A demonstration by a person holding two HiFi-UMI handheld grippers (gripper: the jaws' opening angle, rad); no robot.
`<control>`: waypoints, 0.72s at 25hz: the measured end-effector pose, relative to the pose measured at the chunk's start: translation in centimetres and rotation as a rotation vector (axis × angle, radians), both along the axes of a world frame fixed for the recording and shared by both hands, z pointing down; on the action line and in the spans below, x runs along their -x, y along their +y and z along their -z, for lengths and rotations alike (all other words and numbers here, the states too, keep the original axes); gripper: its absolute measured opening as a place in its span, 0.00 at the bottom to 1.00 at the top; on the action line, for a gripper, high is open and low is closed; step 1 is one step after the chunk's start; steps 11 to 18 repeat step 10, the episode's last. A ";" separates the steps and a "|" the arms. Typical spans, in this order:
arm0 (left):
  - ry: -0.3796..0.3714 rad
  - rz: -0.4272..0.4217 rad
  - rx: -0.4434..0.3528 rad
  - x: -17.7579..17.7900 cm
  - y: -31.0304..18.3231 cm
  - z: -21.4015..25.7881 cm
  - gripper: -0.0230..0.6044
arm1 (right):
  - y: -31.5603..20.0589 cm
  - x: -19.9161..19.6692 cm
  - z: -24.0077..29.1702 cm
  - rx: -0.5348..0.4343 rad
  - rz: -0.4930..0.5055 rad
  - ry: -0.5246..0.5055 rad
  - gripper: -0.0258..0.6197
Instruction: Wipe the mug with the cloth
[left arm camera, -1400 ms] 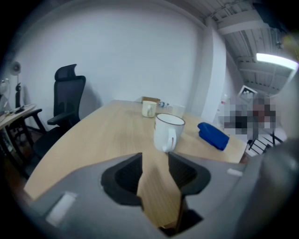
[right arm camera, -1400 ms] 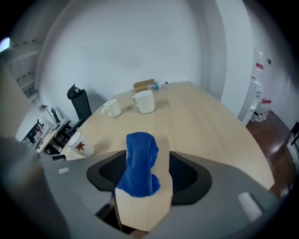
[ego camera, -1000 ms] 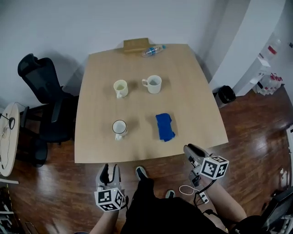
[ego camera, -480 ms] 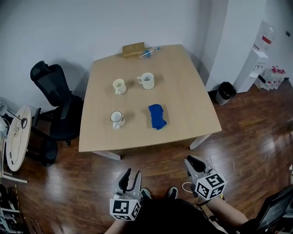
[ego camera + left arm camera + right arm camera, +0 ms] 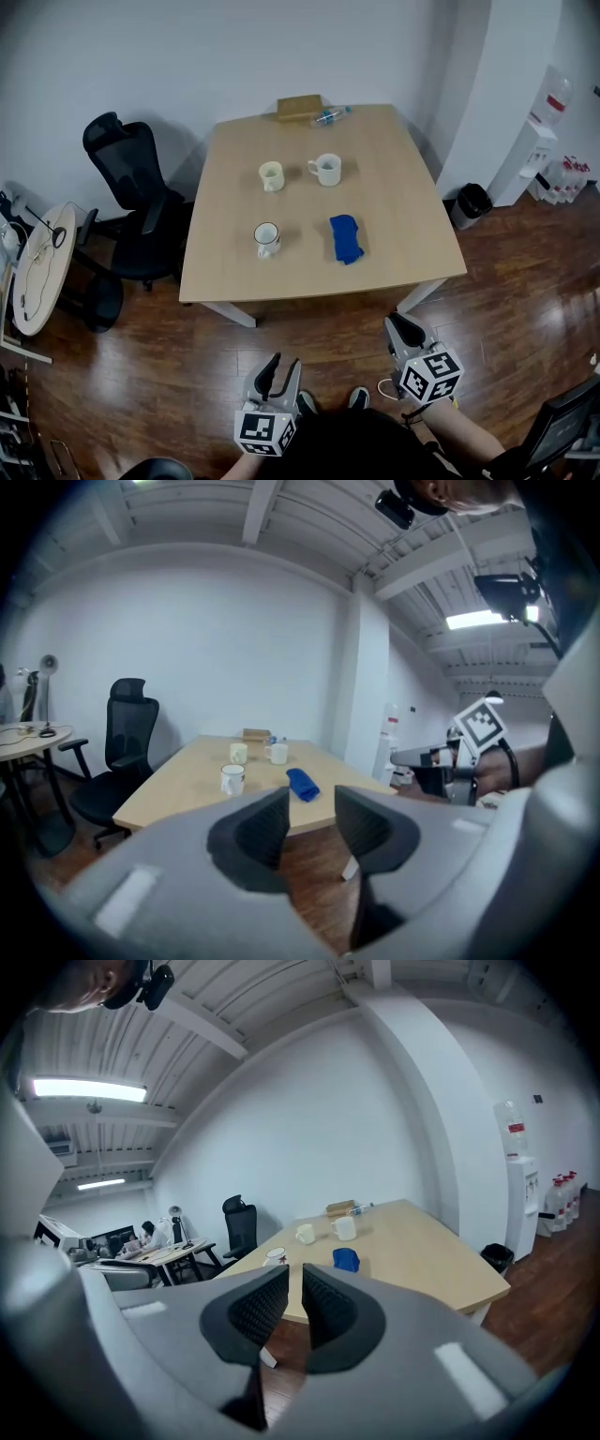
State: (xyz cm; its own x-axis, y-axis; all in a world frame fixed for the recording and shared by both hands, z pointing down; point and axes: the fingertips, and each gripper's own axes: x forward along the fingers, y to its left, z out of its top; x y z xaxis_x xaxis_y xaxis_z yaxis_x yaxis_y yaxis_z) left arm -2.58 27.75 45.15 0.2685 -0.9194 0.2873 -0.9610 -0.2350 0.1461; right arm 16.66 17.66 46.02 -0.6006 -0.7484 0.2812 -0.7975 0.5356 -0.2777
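Three mugs stand on the light wood tabletop [image 5: 403,216]. The dark-rimmed mug [image 5: 267,238] is white and sits closest to the person, on the left side. Behind it is a cream mug [image 5: 272,175], and to the right of that is a white mug [image 5: 327,169] with its handle pointing left. The blue cloth [image 5: 346,239] lies bunched up to the right of the dark-rimmed mug, well apart from it. At the far edge lie a clear bottle [image 5: 330,115] with a blue cap and a flat wooden box [image 5: 298,107]. The bottle's label is too small to read.

Both grippers are held over the wooden floor [image 5: 328,309], away from the tabletop. Each one has a cube with black and white squares on it. The left gripper [image 5: 283,364] has its jaws apart. They have just been closing a little, and nothing is between them. The right gripper [image 5: 397,324] has just pulled its jaws almost together, and it holds nothing. A black office chair [image 5: 131,187] stands to the left of the tabletop.
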 end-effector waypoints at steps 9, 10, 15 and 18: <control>0.025 -0.019 0.015 2.2 1.1 -1.4 0.28 | 1.6 3.0 0.3 0.004 0.016 0.042 0.11; 0.025 -0.023 0.014 2.4 1.1 -1.4 0.28 | 1.7 3.2 0.3 0.004 0.014 0.045 0.11; 0.025 -0.023 0.014 2.4 1.1 -1.4 0.28 | 1.7 3.2 0.3 0.004 0.014 0.045 0.11; 0.025 -0.023 0.014 2.4 1.1 -1.4 0.28 | 1.7 3.2 0.3 0.004 0.014 0.045 0.11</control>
